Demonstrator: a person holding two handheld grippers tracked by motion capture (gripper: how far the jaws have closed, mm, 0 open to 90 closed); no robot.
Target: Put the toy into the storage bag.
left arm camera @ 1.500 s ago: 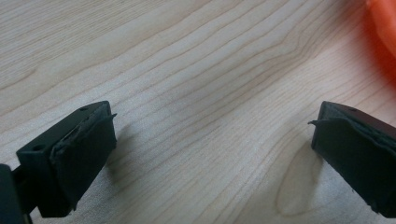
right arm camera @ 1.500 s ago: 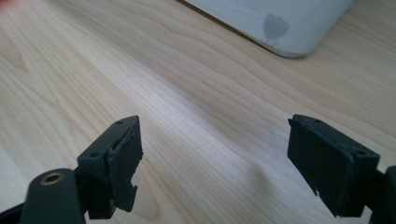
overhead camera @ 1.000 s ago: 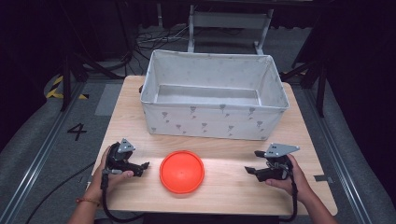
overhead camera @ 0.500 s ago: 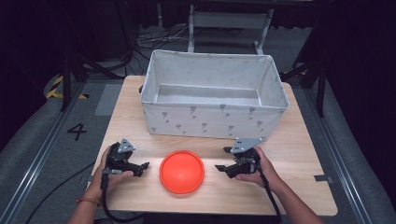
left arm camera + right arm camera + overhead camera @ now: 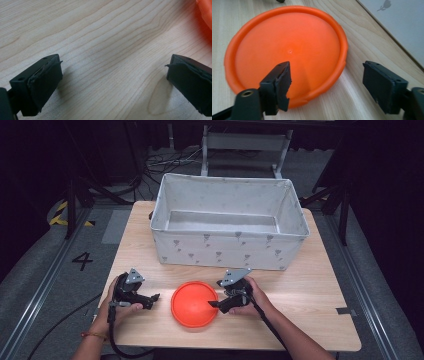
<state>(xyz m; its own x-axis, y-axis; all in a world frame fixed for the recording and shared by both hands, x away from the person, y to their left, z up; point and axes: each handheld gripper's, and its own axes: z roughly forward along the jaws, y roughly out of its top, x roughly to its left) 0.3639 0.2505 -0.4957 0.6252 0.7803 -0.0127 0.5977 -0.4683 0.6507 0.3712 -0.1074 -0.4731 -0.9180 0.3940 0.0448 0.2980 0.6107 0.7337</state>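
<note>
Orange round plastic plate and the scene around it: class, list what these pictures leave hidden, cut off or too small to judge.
- Orange round plastic plate: in the left gripper view the top right corner cuts it to a sliver.
- Its near rim, right gripper view: one black finger of the right gripper covers part.
- Grey fabric bin: near wall hides the near floor inside, high view.
- Its printed motifs: too small to identify.
- Light wooden table: forearms cover its near edge.

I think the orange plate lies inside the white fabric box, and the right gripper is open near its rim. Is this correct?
Not quite. The orange plate lies on the wooden table in front of the white fabric box, not inside it; the high view shows this. The rest holds: the right gripper is open near the plate's rim.
</note>
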